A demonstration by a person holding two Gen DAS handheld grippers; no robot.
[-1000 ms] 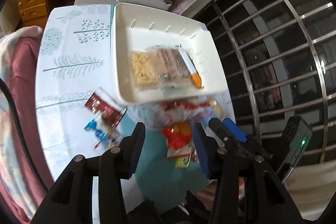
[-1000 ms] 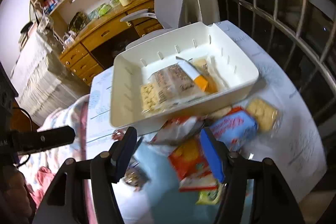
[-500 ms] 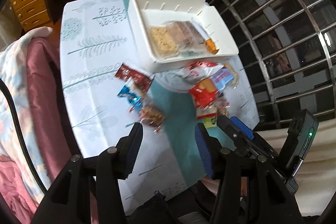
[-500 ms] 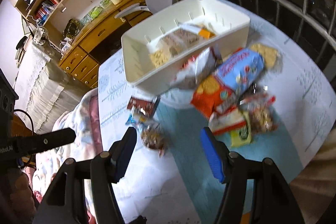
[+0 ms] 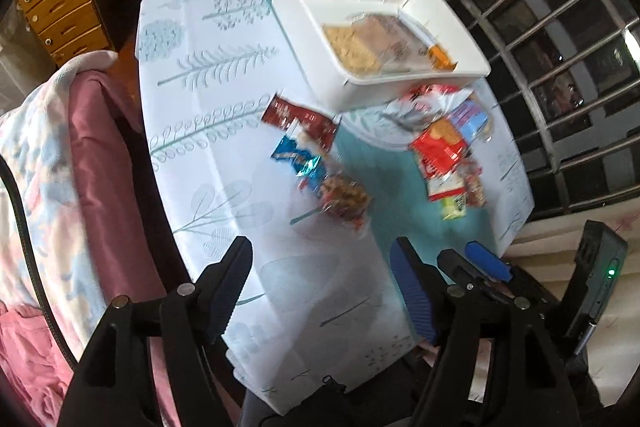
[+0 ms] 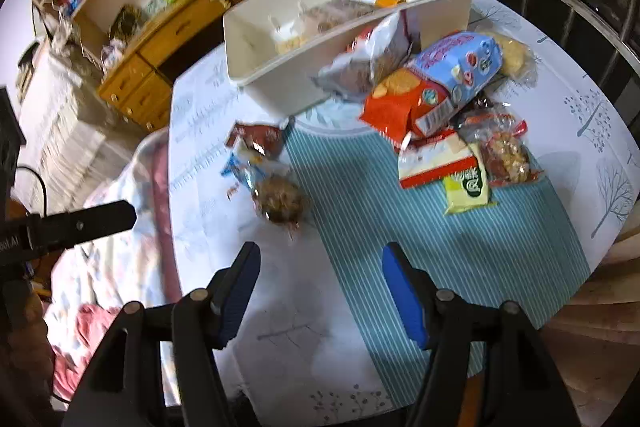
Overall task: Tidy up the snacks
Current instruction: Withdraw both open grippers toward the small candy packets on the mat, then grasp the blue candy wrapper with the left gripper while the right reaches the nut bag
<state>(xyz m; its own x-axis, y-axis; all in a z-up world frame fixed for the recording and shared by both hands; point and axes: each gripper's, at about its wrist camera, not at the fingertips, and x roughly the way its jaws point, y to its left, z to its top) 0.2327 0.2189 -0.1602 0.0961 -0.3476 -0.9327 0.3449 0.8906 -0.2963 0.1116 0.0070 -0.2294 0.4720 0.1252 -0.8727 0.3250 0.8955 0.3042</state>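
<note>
Both views are smeared, so I cannot read most of the wrappers. In my left wrist view the near edge of the table (image 5: 208, 163) is cut off behind my own tongs, and the white bin (image 5: 360, 83) hides the far ends of the packets lying against its front wall. What lies in the bin is blurred: a clear pack of pale crackers (image 5: 352, 45) and something orange (image 5: 440, 57) beside it is all I can tell.

The snacks sit on the table in two groups, in front of the bin. Nearer me are a dark red packet (image 6: 256, 137), a blue foil packet (image 5: 296, 157) and a clear bag of brown clusters (image 6: 280, 203), overlapping in a loose row. Well apart to the right is the bigger heap: a red and blue cracker bag (image 6: 436, 87), a silver bag (image 6: 360, 63) leaning on the bin wall, a pale green packet (image 6: 468, 187) and a nut bag (image 6: 506, 157) at its near end.

My left gripper (image 5: 320, 283) has its jaws apart and opening, nothing between them. My right gripper (image 6: 320, 283) likewise opens on bare tablecloth.
</note>
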